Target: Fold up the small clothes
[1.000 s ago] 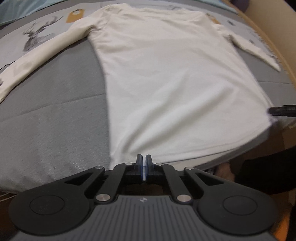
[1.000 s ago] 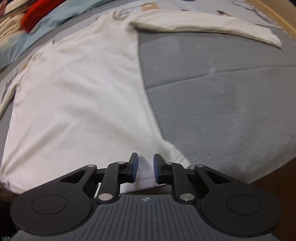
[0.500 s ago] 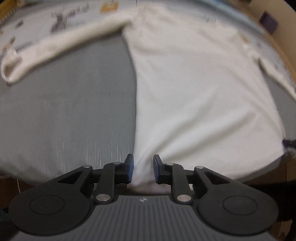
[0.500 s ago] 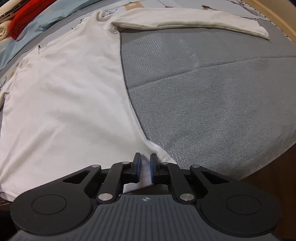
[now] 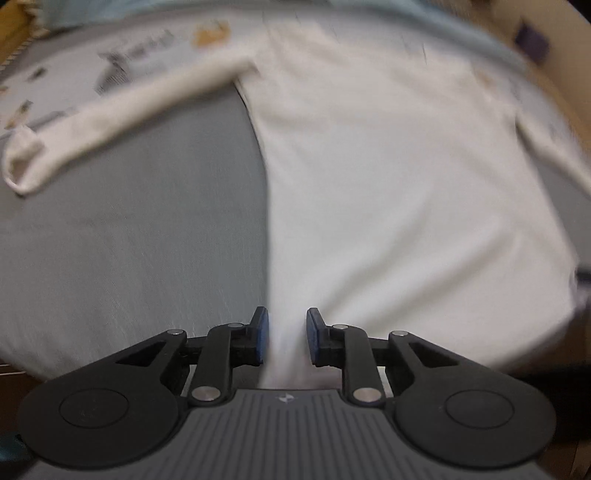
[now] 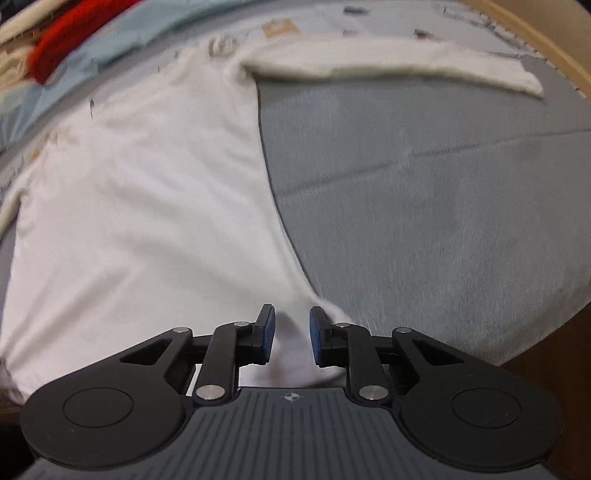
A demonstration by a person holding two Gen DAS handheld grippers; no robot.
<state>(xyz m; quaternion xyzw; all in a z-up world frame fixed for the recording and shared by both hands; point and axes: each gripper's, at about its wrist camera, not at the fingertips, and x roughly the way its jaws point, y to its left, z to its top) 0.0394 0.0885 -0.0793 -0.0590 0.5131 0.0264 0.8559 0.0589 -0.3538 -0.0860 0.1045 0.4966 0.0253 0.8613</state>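
A cream long-sleeved shirt [image 5: 388, 184] lies flat on the grey bed cover [image 5: 129, 240], with both sleeves spread outward. My left gripper [image 5: 286, 317] is open at the shirt's lower left hem corner; cloth lies between its blue pads without being pinched. In the right wrist view the same shirt [image 6: 147, 203] fills the left half. There my right gripper [image 6: 291, 315] sits at the lower right hem corner, its jaws opening, with loose cloth between the pads. One sleeve [image 5: 110, 125] runs up left, the other sleeve [image 6: 406, 68] runs to the right.
A red garment [image 6: 70, 33] and light blue bedding [image 6: 122, 40] lie beyond the collar. A wooden bed edge [image 6: 535, 40] curves along the far right. The near edge of the mattress drops off just below both grippers.
The left gripper went from shut to open and shifted left, toward the hem's left corner. The right gripper narrowed on the hem corner, then spread again, staying in place.
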